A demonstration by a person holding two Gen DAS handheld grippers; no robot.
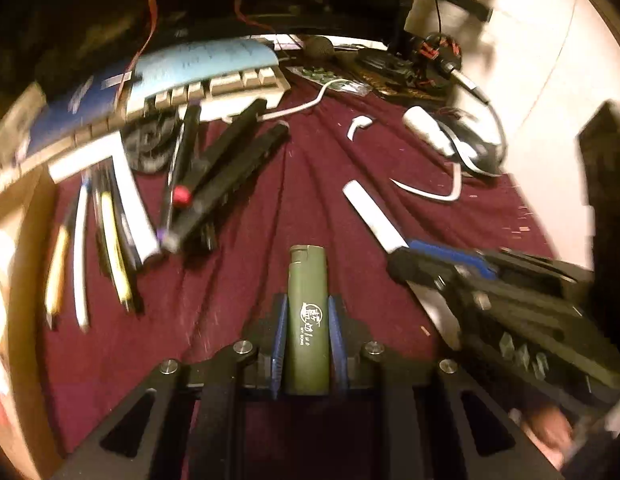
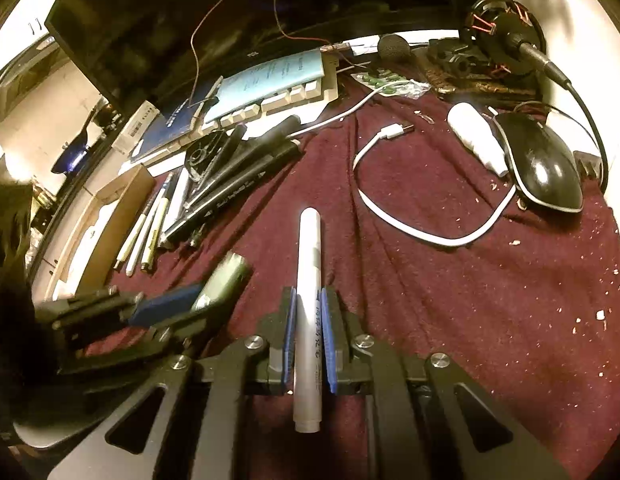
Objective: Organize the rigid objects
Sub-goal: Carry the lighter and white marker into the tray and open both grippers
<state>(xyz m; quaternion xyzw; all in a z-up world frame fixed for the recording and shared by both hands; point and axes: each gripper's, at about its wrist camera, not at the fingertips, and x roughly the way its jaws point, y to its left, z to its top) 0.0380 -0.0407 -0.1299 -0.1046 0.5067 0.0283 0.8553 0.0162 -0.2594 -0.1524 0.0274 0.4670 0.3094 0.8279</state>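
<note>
My left gripper [image 1: 308, 320] is shut on a green lighter [image 1: 308, 320] that points forward over the maroon cloth [image 1: 310, 184]. My right gripper [image 2: 308, 322] is shut on a white marker [image 2: 308, 280] that sticks out in front of and behind the pads. Each gripper shows in the other's view: the right one with the marker [image 1: 375, 216] at right, the left one with the lighter [image 2: 226, 282] at lower left. A row of pens and black markers [image 2: 230, 184] lies to the left on the cloth, also in the left wrist view [image 1: 214, 176].
A cardboard box [image 2: 106, 220] sits at the left edge. A keyboard with a blue notebook [image 2: 270, 80] lies at the back. A white cable [image 2: 429, 236], a white tube [image 2: 475, 136] and a black mouse [image 2: 543, 164] lie at the right.
</note>
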